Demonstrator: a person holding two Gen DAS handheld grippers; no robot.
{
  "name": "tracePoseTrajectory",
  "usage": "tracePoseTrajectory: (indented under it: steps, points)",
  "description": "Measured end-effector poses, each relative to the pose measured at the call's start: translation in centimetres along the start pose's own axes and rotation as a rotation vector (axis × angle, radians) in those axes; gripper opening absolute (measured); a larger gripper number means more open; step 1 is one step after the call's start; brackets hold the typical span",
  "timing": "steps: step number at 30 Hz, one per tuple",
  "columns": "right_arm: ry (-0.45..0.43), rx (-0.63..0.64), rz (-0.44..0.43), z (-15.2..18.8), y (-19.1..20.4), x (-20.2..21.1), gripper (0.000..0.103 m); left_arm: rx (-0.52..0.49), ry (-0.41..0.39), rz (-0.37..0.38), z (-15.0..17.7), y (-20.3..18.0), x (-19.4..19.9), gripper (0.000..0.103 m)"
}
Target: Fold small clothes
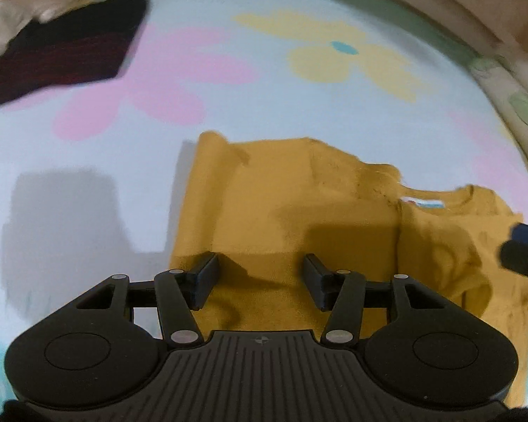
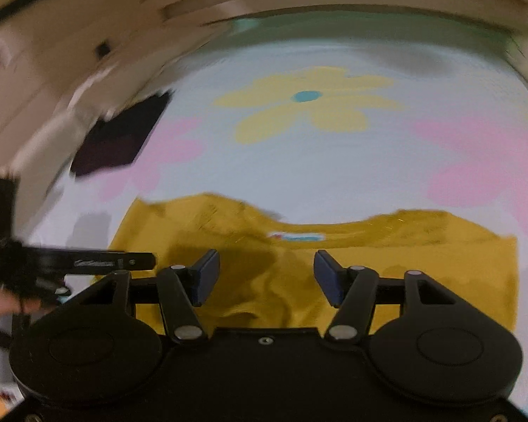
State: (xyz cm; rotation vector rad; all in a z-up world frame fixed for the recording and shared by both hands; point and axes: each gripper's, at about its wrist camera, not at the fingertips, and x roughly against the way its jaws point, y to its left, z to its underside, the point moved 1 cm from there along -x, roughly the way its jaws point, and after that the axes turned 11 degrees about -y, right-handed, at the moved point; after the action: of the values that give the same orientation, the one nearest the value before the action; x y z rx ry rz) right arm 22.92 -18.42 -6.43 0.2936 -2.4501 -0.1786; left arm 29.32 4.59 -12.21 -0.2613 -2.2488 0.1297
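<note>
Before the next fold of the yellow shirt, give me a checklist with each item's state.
1. Left gripper fingers apart, nothing pinched: ok.
2. Right gripper fingers apart, nothing pinched: ok.
3. Yellow shirt partly folded, one side laid over the body: ok.
4. Collar label in view, so the neck end is known: ok.
5. Dark folded cloth lies apart from the shirt, on the far side of the sheet: ok.
6. Shirt lying smooth: not ok, wrinkles near the right gripper.

Flowered sheet (image 1: 299, 105) (pale blue) bears mustard shirt (image 1: 281, 211), dark cloth (image 1: 70, 56).
</note>
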Motion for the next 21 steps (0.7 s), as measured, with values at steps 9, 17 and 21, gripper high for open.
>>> tracePoseTrajectory:
  steps: [9, 17, 21]
  points:
    - [0.071, 0.533, 0.025, 4.9, 8.4, -2.9, 0.053, 0.003, 0.008, 0.017, -0.4, -0.1, 0.0, 0.051]
    - [0.100, 0.571, 0.155, 6.4, 7.5, -4.8, 0.008, 0.043, 0.006, 0.058, -0.4, 1.0, 0.2, 0.051]
    - [0.088, 0.303, 0.204, 3.9, 2.7, -2.7, 0.008, 0.054, 0.007, 0.066, -0.5, 1.1, 0.3, 0.051]
